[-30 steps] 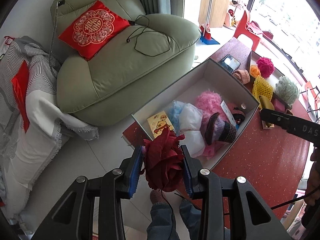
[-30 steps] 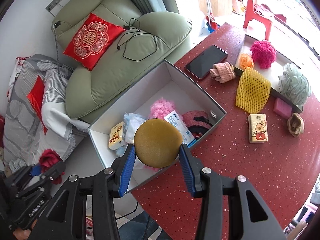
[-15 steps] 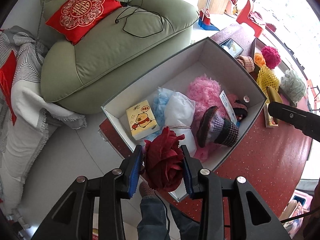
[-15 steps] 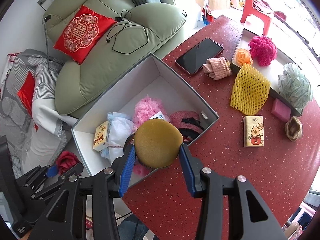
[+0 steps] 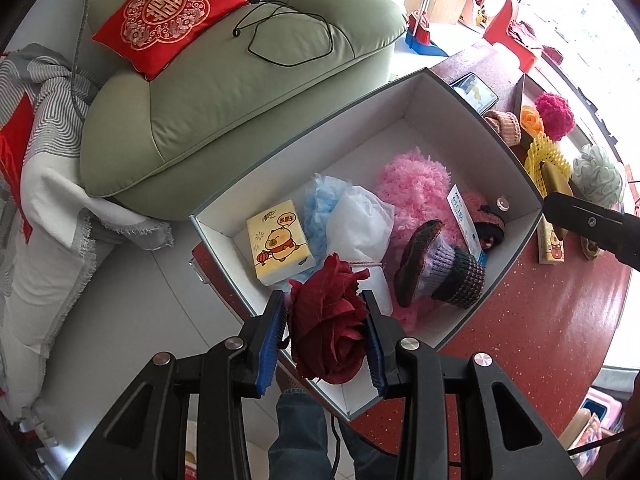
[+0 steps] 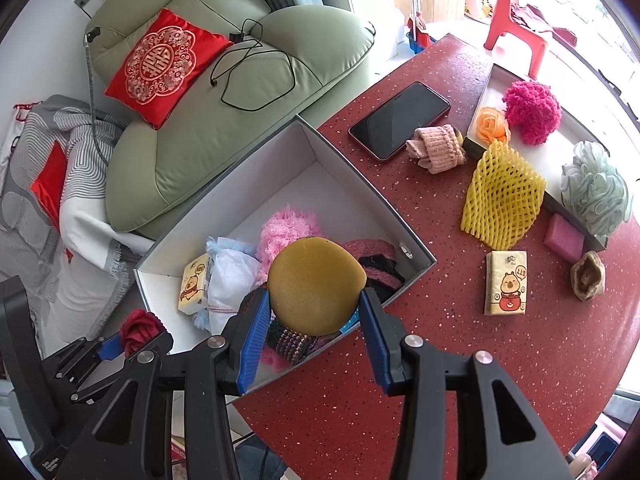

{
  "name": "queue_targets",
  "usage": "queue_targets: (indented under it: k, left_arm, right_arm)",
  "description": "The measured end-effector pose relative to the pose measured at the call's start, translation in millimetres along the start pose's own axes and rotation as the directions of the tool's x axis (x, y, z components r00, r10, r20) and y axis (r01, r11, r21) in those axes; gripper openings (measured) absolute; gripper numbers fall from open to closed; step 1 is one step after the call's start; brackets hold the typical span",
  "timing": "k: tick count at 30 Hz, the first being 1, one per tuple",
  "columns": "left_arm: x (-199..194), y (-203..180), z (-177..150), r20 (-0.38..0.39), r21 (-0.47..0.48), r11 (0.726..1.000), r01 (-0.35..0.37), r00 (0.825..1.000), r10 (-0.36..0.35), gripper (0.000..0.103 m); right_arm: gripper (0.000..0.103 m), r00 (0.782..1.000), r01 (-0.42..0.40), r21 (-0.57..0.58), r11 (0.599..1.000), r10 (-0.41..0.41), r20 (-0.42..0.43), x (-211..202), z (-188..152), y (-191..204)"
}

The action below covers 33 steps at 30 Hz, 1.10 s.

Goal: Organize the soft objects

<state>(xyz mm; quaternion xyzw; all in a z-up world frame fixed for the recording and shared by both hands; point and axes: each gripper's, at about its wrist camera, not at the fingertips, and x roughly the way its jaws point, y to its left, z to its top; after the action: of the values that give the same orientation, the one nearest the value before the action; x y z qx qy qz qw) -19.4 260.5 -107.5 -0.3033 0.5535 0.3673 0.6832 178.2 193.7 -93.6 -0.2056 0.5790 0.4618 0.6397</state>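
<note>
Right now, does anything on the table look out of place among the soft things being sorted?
One thing: a black phone lies on the red table beside the rolled pink knit piece, the only hard item among soft ones. The box also overhangs the table's edge at its near-left corner. Nothing looks spilled or damaged.

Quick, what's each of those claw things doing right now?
Left gripper: closed on a dark red fabric rose.
Right gripper: closed on a round mustard-yellow sponge.

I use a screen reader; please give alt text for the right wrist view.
The right gripper holds a mustard-yellow round sponge above an open white box of soft items on a red table. A phone and yellow foam net lie beyond.
</note>
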Motion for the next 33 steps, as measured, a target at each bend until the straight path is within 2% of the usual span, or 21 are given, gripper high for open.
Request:
queue_targets:
  k: [19, 20, 21, 23, 25, 26, 30, 33]
  left_arm:
    - [24.0, -4.5, 7.2, -0.052, -0.015, 0.999, -0.032, 0.998, 0.031, 0.038]
    - [25.6, -4.7, 7.2, -0.055, -0.015, 0.999, -0.029, 0.998, 0.028, 0.046]
    - [27.1, -5.0, 7.3, -0.057, -0.016, 1.0, -0.022, 0.998, 0.021, 0.068]
    - [27.9, -6.4, 7.1, -0.044, -0.012, 1.0, -0.013, 0.999, 0.012, 0.103]
    - [27.9, -7.3, 6.6, -0.032, -0.004, 1.0, -0.02, 0.999, 0.02, 0.103]
    - [27.2, -8.4, 6.0, -0.027, 0.001, 0.999, -0.032, 0.999, 0.032, 0.103]
    - [20.4, -10.4, 4.3, -0.018, 0.028, 1.0, -0.012, 1.0, 0.013, 0.103]
    - [-4.0, -8.9, 1.4, 0.077, 0.029, 0.999, 0.017, 0.997, -0.019, 0.103]
  right_arm:
    - [0.049, 0.998, 0.016, -0.059, 0.998, -0.02, -0.065, 38.9, 19.9, 4.9]
    - [0.05, 0.997, 0.018, -0.065, 0.998, -0.023, -0.07, 42.0, 21.1, 4.8]
    - [0.052, 0.996, 0.018, -0.077, 0.997, -0.024, -0.086, 47.0, 22.5, 5.3]
    - [0.057, 0.994, 0.005, -0.083, 0.997, -0.014, -0.111, 53.1, 24.5, 4.6]
    - [0.098, 0.995, -0.001, -0.084, 0.997, -0.007, -0.097, 52.7, 24.9, 3.0]
    - [0.102, 0.996, -0.003, -0.084, 0.996, -0.004, -0.084, 50.7, 23.9, 2.0]
    - [0.103, 0.996, -0.033, -0.071, 0.997, 0.027, -0.084, 39.3, 19.9, -0.5]
    - [0.103, 0.998, -0.03, -0.082, 0.996, 0.025, -0.055, 19.7, 13.7, 0.7]
